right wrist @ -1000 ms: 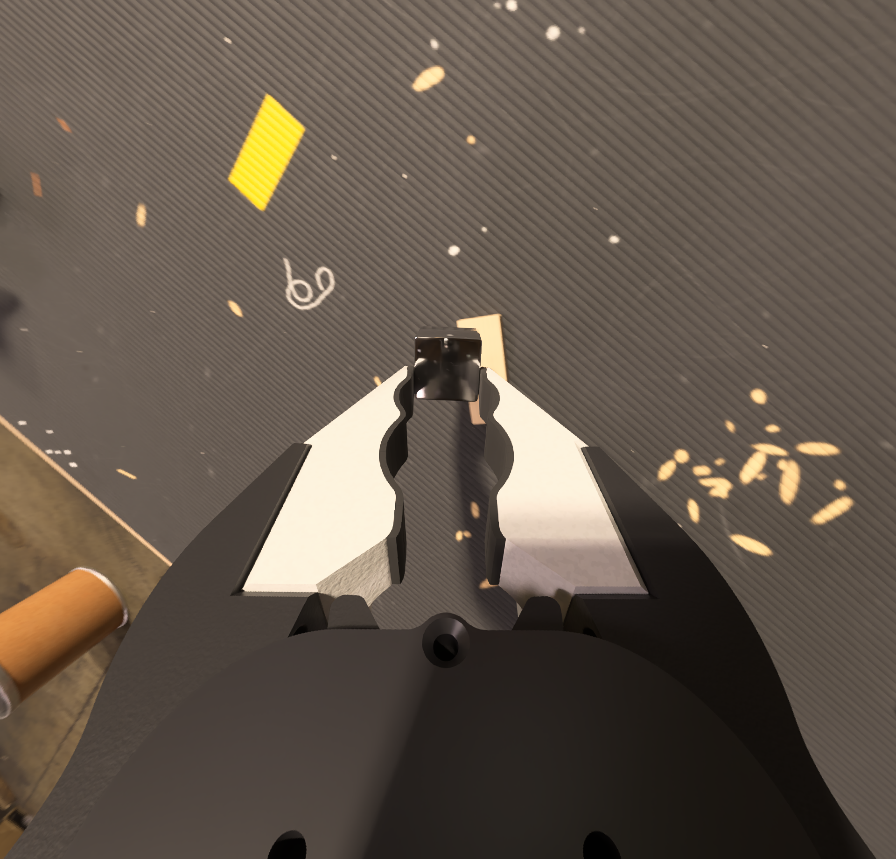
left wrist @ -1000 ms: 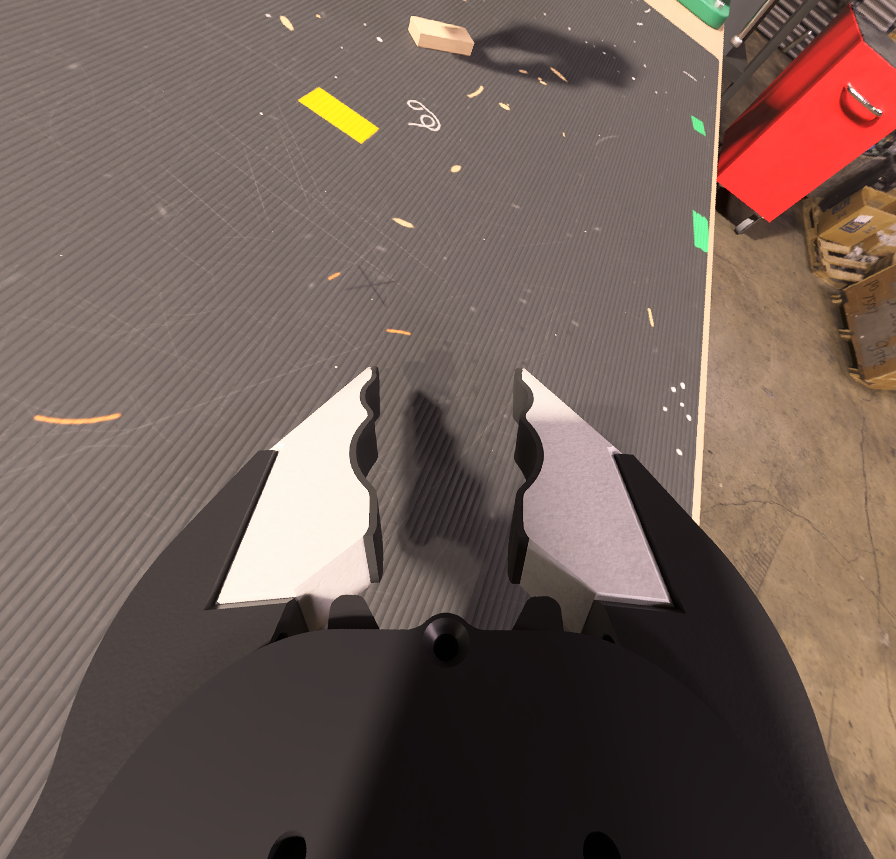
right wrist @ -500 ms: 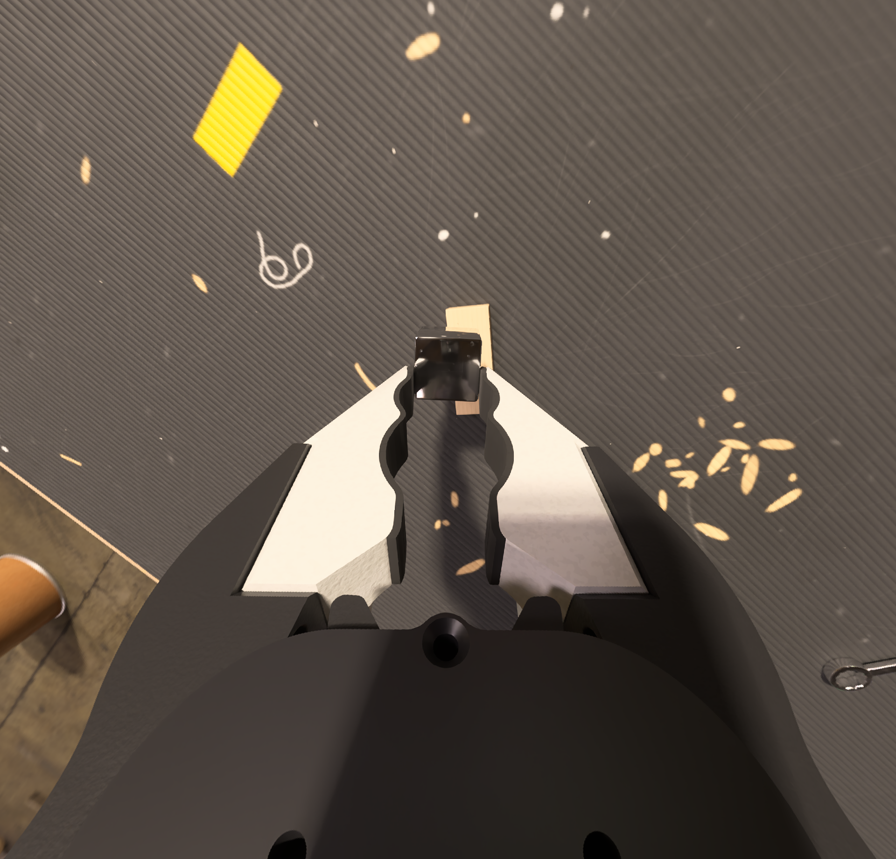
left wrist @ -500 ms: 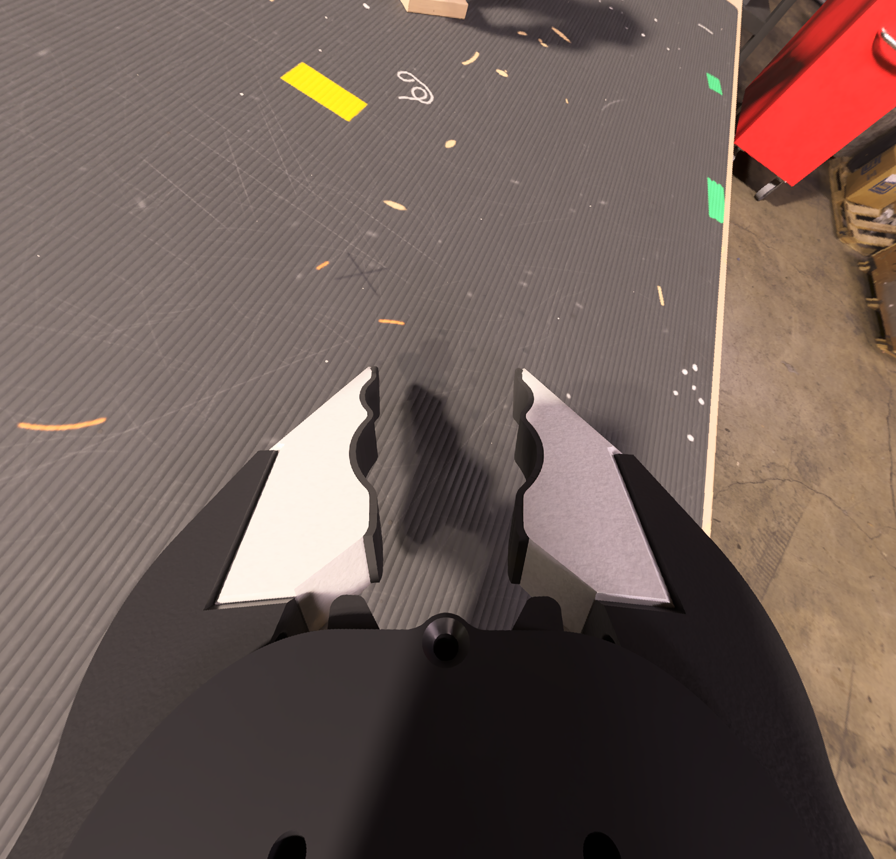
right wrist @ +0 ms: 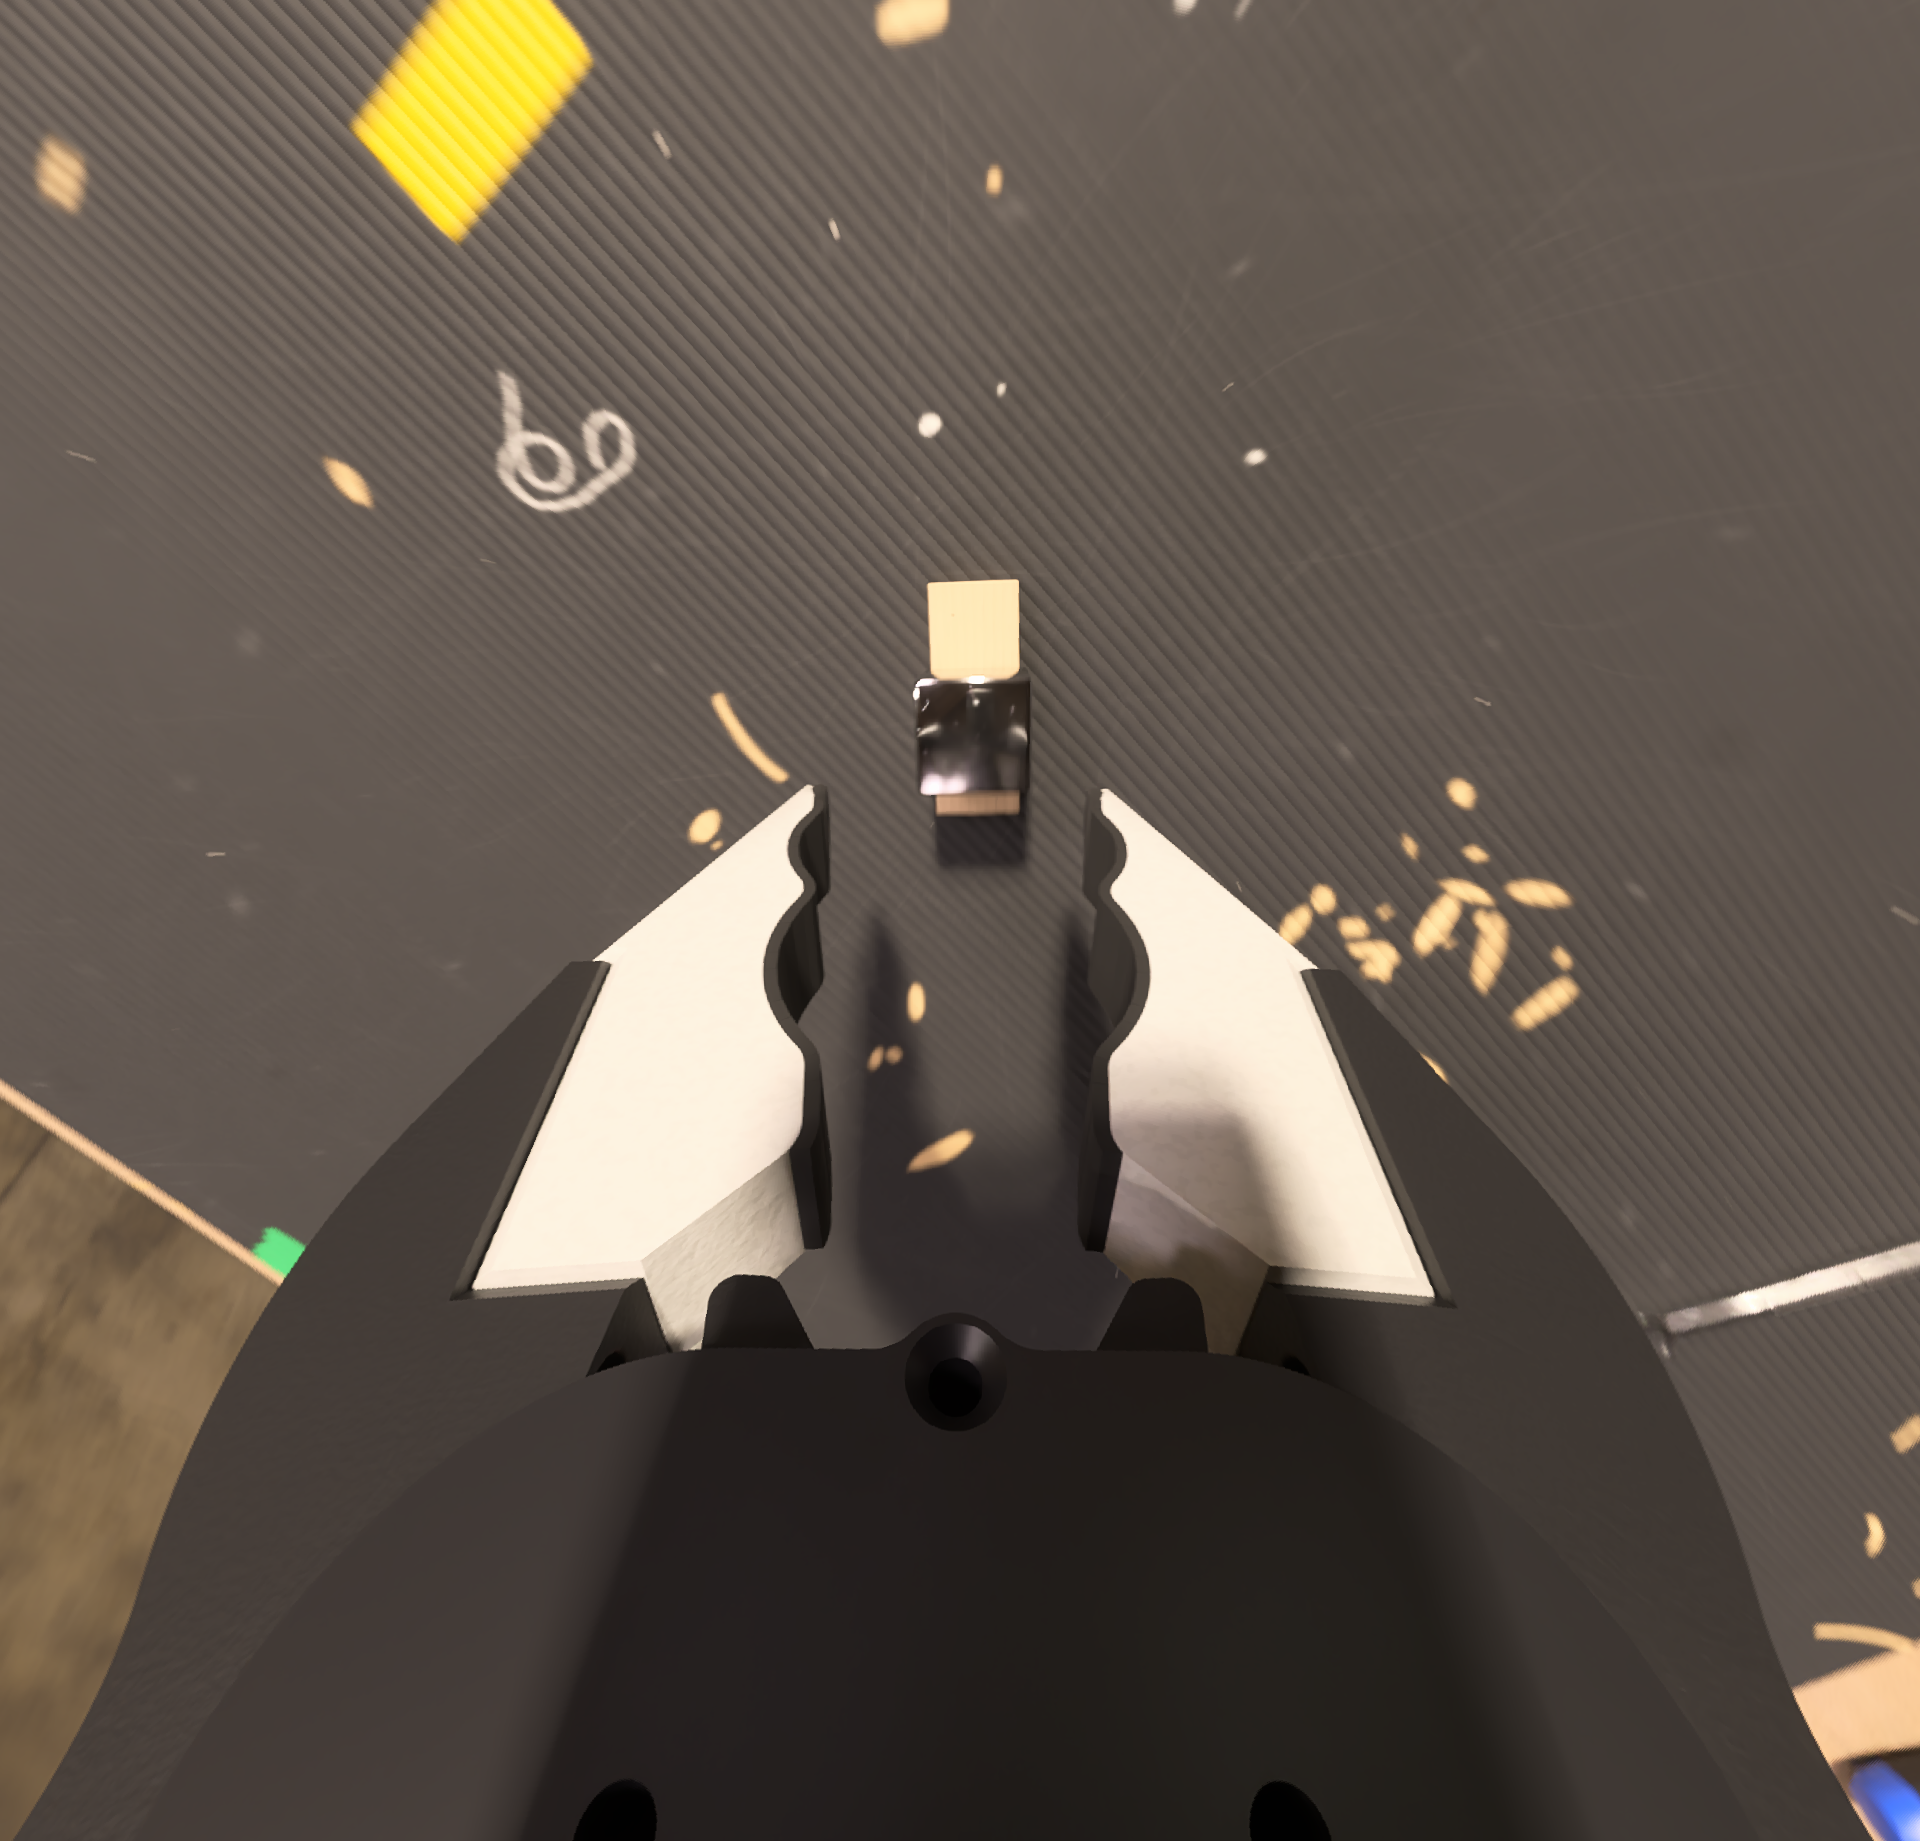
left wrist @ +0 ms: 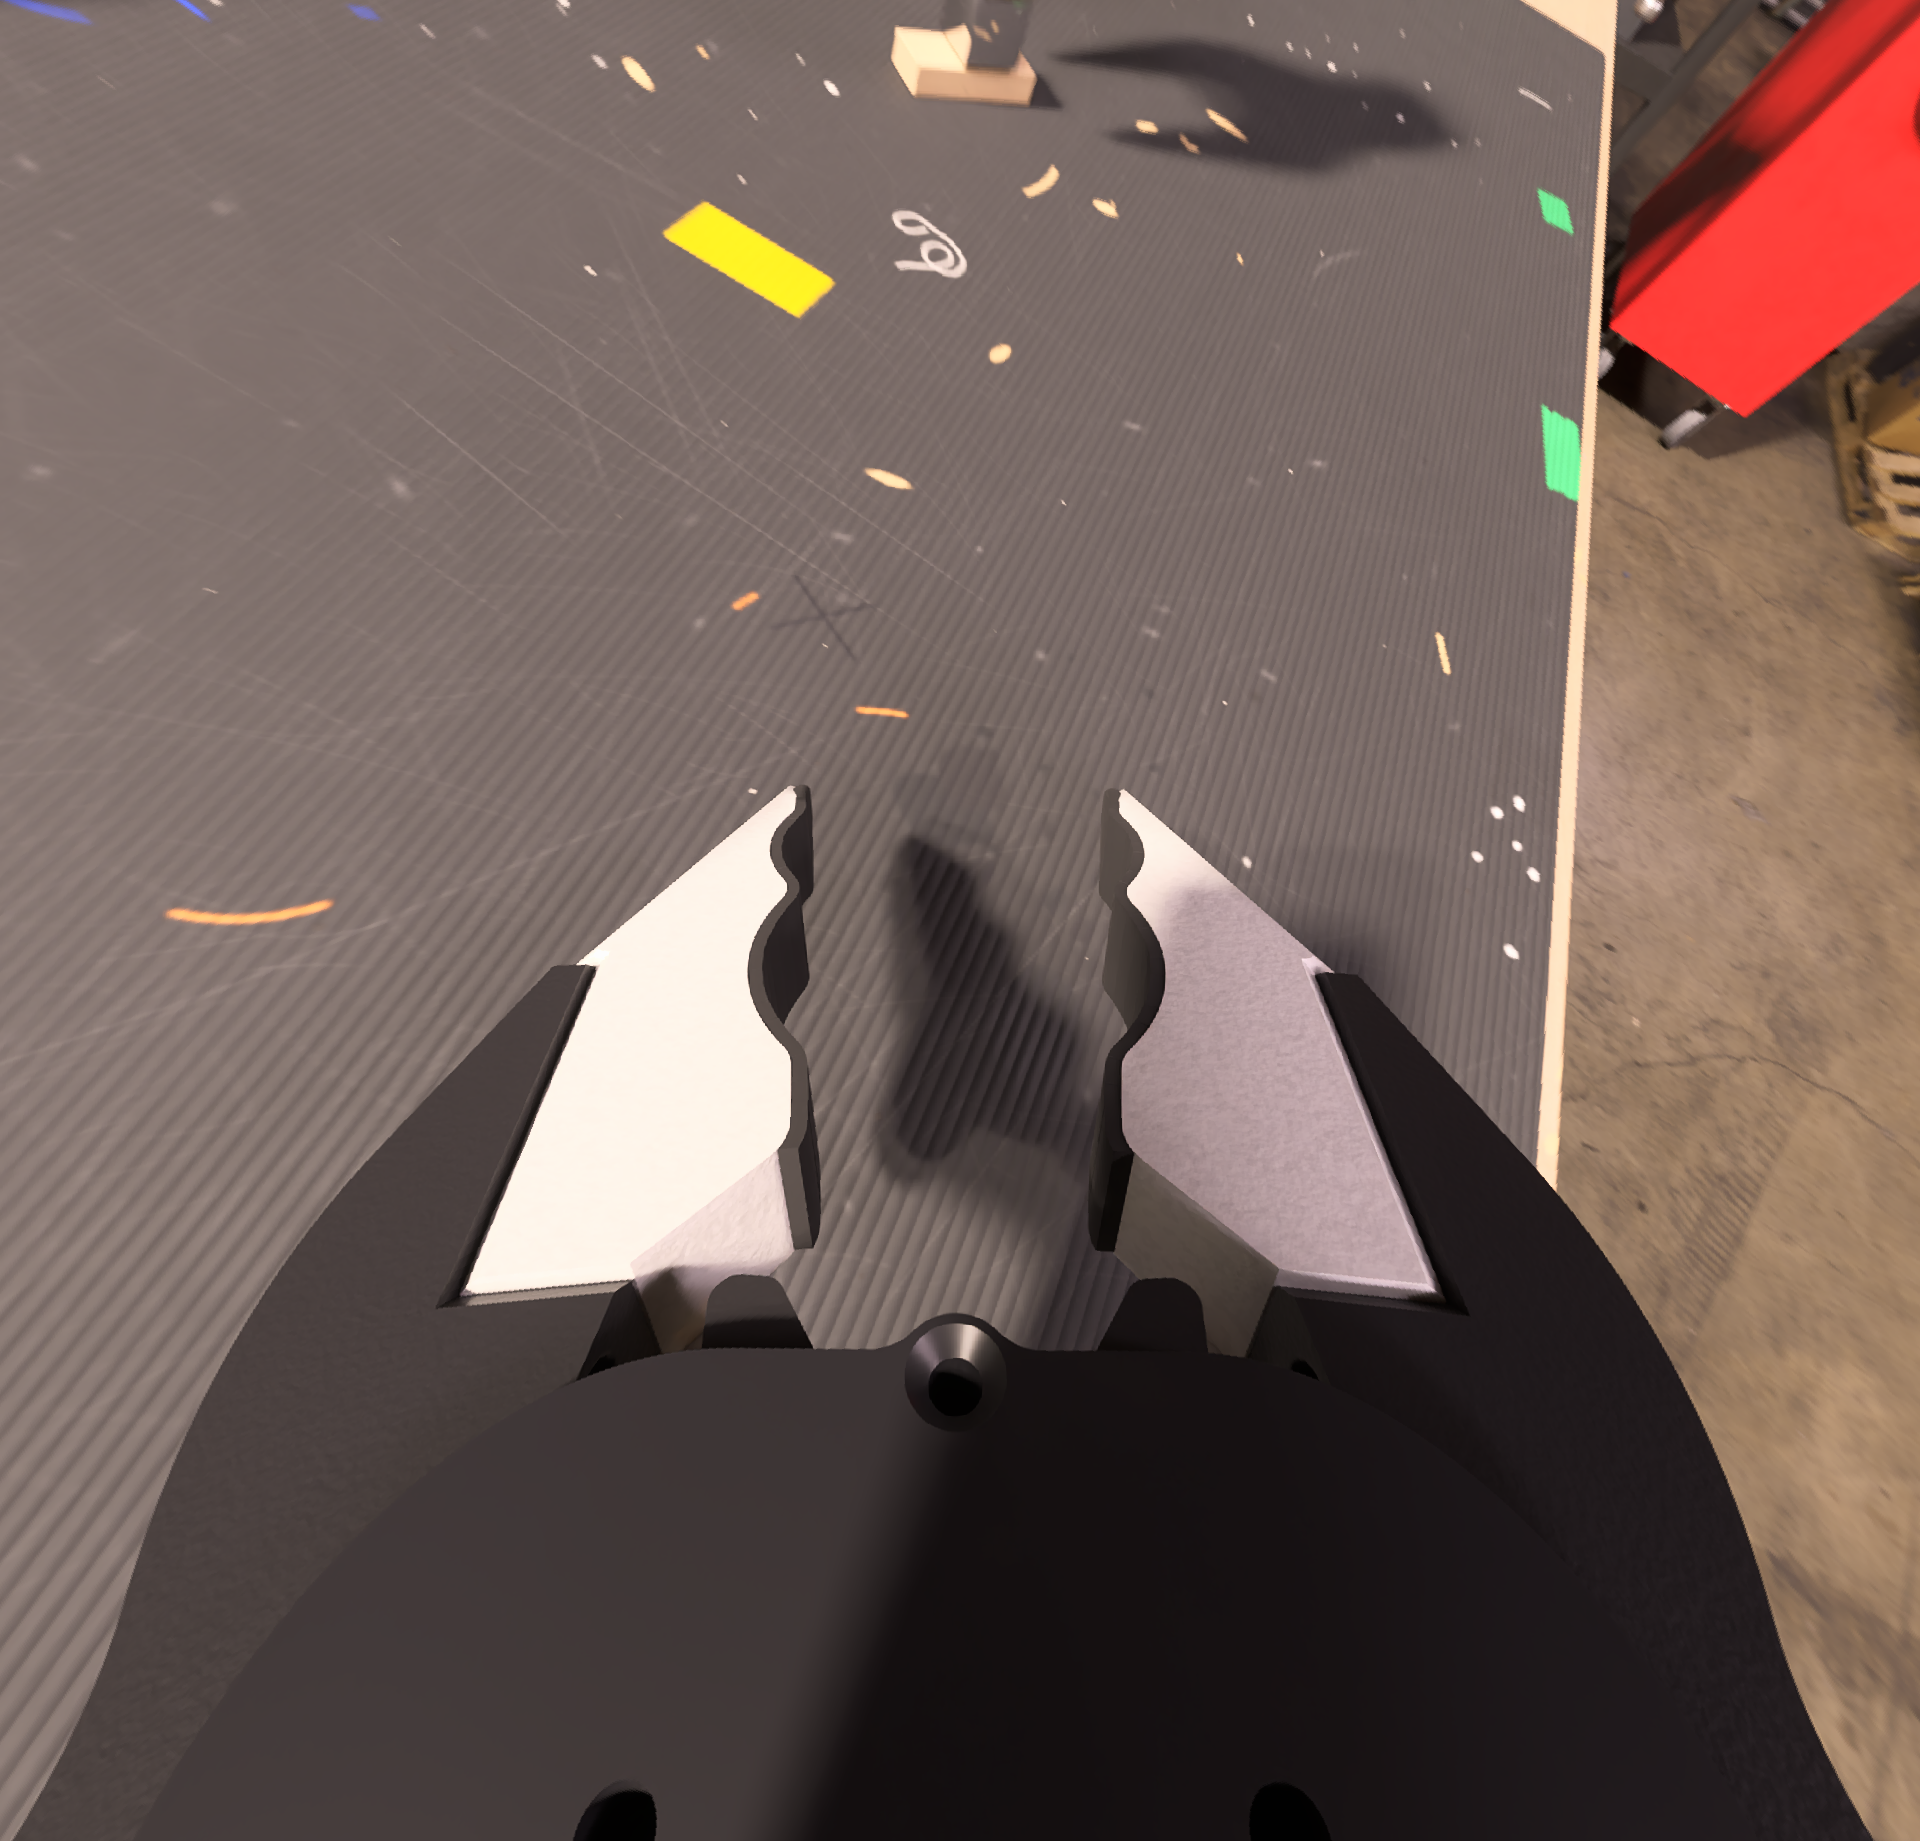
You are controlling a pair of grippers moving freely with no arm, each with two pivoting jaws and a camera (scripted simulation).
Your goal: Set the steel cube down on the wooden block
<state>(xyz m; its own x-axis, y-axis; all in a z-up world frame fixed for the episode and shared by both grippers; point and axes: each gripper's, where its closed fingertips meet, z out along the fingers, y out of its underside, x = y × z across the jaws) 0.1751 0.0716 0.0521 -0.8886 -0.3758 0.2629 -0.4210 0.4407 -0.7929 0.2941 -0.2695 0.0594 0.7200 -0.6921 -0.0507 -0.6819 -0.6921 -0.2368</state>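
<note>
The steel cube (right wrist: 971,737) rests on the pale wooden block (right wrist: 974,628), over the block's near half, on the dark mat. My right gripper (right wrist: 956,804) is open and empty. It hangs above and just behind the cube, apart from it. In the left wrist view the wooden block (left wrist: 961,72) with the steel cube (left wrist: 992,9) on it is far off at the top. My left gripper (left wrist: 956,799) is open and empty, low over the mat near the table's right edge.
Yellow tape (left wrist: 748,259), a white scribble (left wrist: 928,245) and wood shavings (right wrist: 1455,929) lie flat on the mat. The table edge (left wrist: 1569,648) runs down the right, with a red cabinet (left wrist: 1787,181) beyond it. A thin metal tool (right wrist: 1787,1282) lies at the right.
My right gripper has opened, let go of the steel cube onto the wooden block, and drawn back from it. The left gripper stays open, and its view now takes in the cube on the block.
</note>
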